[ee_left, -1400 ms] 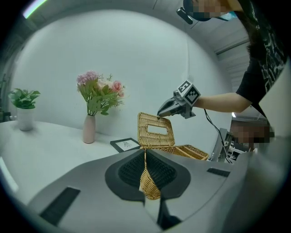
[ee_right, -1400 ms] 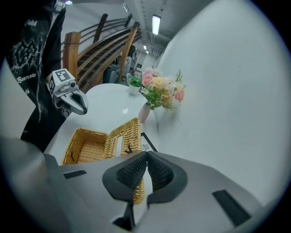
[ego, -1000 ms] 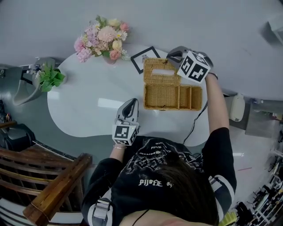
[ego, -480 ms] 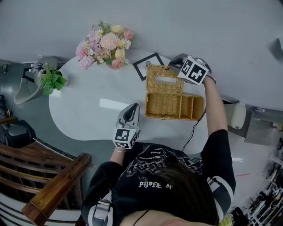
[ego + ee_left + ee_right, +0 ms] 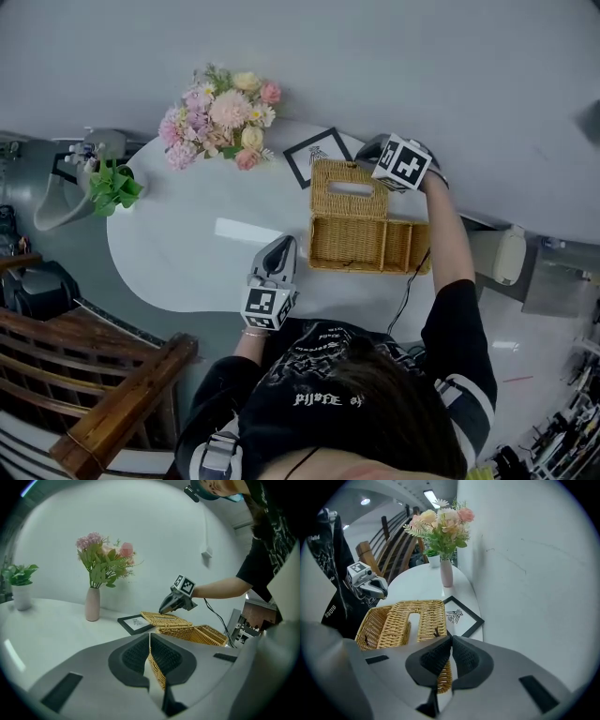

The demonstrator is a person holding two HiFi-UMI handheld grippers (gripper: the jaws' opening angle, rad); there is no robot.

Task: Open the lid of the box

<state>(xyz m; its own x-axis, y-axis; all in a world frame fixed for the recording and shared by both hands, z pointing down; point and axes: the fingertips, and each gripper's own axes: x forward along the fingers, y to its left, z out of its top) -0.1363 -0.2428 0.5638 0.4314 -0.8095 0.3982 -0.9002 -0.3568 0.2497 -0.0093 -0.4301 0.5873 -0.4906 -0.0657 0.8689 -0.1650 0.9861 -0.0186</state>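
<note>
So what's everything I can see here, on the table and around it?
table: one, white, centre
wicker box: one, tan, table's right side, open
lid: one, tan, folded back behind box
picture frame: one, black, flat beside lid
flowers: one bunch, pink and cream, in pink vase
potted plant: one, green, table's left end
wooden chair: one, brown, lower left
left claw: one, grey, shut, near box
right claw: one, grey, shut on lid
</note>
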